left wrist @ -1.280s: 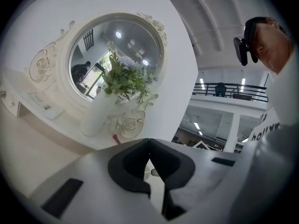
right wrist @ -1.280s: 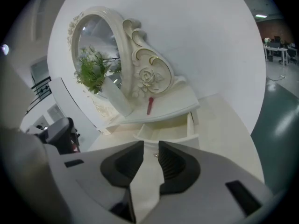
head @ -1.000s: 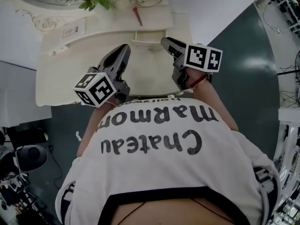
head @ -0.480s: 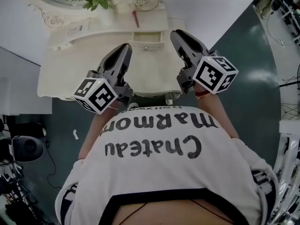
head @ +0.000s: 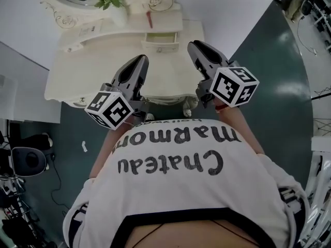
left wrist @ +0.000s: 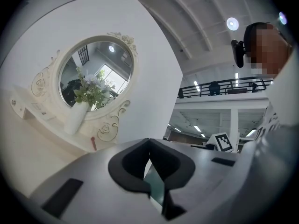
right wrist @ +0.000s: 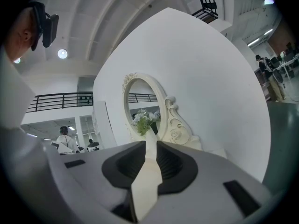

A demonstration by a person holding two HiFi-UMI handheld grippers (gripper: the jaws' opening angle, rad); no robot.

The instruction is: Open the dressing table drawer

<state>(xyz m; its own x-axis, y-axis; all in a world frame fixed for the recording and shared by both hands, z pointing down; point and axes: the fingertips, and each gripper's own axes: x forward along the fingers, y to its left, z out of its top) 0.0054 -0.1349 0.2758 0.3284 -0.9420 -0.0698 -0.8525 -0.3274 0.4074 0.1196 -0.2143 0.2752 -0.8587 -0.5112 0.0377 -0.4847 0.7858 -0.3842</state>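
The cream dressing table [head: 77,81] stands at the top of the head view. Its small centre drawer [head: 161,37] with a round knob [head: 161,49] looks pulled out a little, its inside showing. My left gripper [head: 140,59] hovers over the table's front part, left of the drawer, shut and empty [left wrist: 149,141]. My right gripper [head: 192,44] hangs to the right of the drawer. Its jaws have just been closing and stand a narrow gap apart, with nothing between them [right wrist: 150,139]. Neither gripper touches the drawer.
An oval mirror [left wrist: 96,78], a white vase of flowers [head: 111,1] and a small red item [head: 149,18] sit at the table's back. Dark teal floor [head: 269,61] surrounds it. A black chair and gear [head: 28,161] stand at lower left, a white rack [head: 320,180] at right.
The table has slid up and away in the head view. Both grippers have lifted and drawn back from it. The right gripper's marker cube has rolled.
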